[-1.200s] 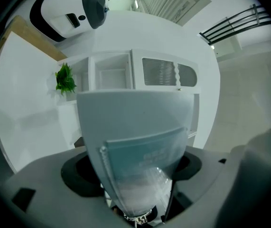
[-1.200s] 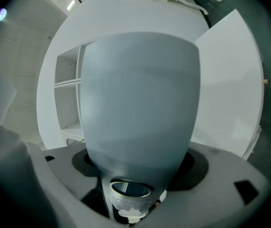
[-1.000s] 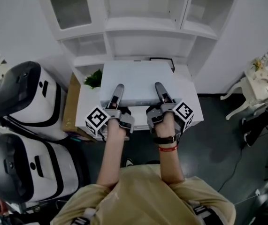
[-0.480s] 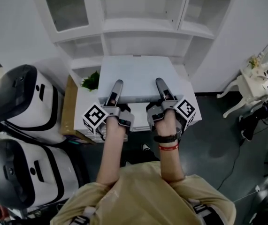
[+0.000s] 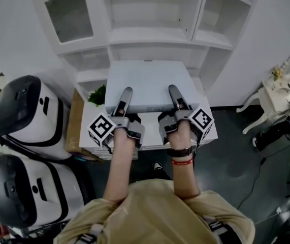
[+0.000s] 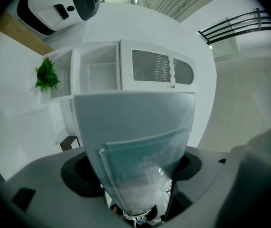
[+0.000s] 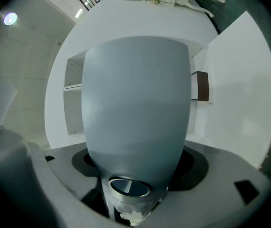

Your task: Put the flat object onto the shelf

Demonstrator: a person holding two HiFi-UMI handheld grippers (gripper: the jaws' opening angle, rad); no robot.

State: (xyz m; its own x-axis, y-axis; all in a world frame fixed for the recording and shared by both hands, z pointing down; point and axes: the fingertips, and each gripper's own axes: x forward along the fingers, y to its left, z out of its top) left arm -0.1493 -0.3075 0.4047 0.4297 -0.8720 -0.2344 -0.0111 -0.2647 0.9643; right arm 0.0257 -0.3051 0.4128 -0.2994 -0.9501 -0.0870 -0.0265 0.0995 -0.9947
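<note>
Head view, centre frame: flat object (image 5: 147,83), a pale grey-white board, is held clear of the white table (image 5: 90,110) beneath it and lies roughly level. Its far edge sits just before the lower bays of the white shelf (image 5: 155,34), which fills the top of the frame.

Left hand-held gripper (image 5: 126,92): clamped on the board's near edge, left of centre, with its upper jaw lying flat on the top face. The left gripper view shows the board running out from between the jaws.

Right hand-held gripper (image 5: 173,90): closed on the same near edge, right of centre, upper jaw also on top. In the right gripper view the board fills the space between the jaws.

The grippers are roughly parallel and apart.

Green plant (image 5: 99,94) shows just left of the board. Two white-and-black machines (image 5: 20,105) are at the left edge. White chair (image 5: 271,95) is at far right.
</note>
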